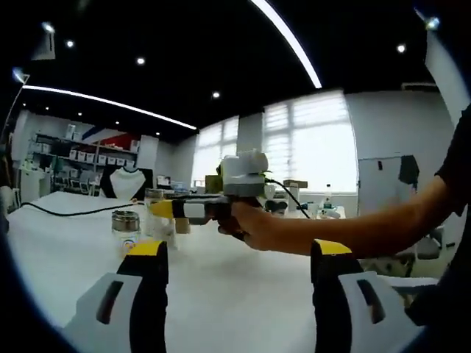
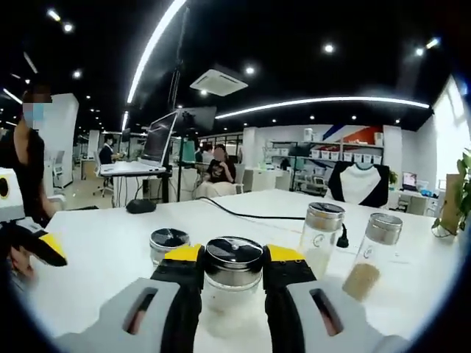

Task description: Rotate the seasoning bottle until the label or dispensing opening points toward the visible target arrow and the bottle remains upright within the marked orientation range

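My right gripper [image 2: 234, 259] is shut on a short glass seasoning bottle [image 2: 234, 276] with a dark shiny lid; the yellow-tipped jaws press on both its sides, and it stands upright on the white table [image 2: 96, 235]. In the left gripper view that right gripper [image 1: 166, 209] reaches in from the right, held by a hand [image 1: 254, 226], among the jars. My left gripper [image 1: 239, 254] is open over the table [image 1: 66, 250] with nothing between its jaws. It shows at the left edge of the right gripper view [image 2: 40, 246].
A second short jar [image 2: 168, 243] stands left of the held one, and two taller metal-capped bottles [image 2: 322, 234] [image 2: 372, 254] stand to its right. Another capped jar [image 1: 126, 226] sits near my left jaw. A black cable [image 2: 243, 215] crosses the far table. Behind are a laptop [image 2: 158, 143] and seated people.
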`<state>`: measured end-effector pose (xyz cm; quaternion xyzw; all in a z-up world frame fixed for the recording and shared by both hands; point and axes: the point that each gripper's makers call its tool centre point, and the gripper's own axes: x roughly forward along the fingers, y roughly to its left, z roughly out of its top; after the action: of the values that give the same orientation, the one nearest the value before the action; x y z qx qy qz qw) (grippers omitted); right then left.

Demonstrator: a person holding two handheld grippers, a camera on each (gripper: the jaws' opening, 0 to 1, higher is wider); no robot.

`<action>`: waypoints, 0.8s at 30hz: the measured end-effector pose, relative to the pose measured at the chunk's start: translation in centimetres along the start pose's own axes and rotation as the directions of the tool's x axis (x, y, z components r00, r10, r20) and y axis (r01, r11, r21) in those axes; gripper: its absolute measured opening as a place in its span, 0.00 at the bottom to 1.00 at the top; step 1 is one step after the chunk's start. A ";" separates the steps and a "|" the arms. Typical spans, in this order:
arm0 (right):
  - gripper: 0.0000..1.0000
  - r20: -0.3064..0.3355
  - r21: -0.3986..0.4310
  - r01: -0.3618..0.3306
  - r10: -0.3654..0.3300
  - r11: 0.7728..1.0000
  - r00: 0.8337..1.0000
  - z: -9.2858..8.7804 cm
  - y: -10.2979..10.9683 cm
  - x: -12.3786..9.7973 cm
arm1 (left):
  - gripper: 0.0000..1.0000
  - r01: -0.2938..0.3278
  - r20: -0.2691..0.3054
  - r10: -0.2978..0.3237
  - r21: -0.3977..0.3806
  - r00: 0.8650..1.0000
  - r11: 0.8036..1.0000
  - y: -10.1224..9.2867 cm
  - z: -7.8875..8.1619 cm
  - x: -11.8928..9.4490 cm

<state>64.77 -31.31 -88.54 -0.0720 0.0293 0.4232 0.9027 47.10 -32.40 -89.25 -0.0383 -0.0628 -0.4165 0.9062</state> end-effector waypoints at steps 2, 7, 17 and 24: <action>0.28 0.010 0.010 -0.020 0.020 1.000 1.000 0.3 0.9 -1.0 | 0.74 -0.008 0.085 0.001 0.075 0.996 0.997 -0.2 1.3 -0.2; 0.28 0.034 0.057 -0.057 0.055 0.997 0.998 1.0 2.3 -2.7 | 0.76 0.050 -0.062 -0.050 -0.001 0.997 0.999 -1.0 -1.0 0.1; 0.28 0.079 0.009 -0.141 0.140 0.990 0.987 2.2 7.1 -6.7 | 0.70 -0.044 0.004 0.044 0.200 0.999 0.979 0.0 0.0 -0.1; 0.28 0.084 0.013 -0.147 0.146 0.989 0.986 1.3 8.4 -8.1 | 0.73 0.034 -0.071 -0.024 0.139 0.997 0.990 -1.3 -1.4 0.3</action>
<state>53.12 -31.96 -87.19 -0.0431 0.0012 0.4908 0.8702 46.46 -33.65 -90.60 0.0406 -0.0611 -0.4251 0.9021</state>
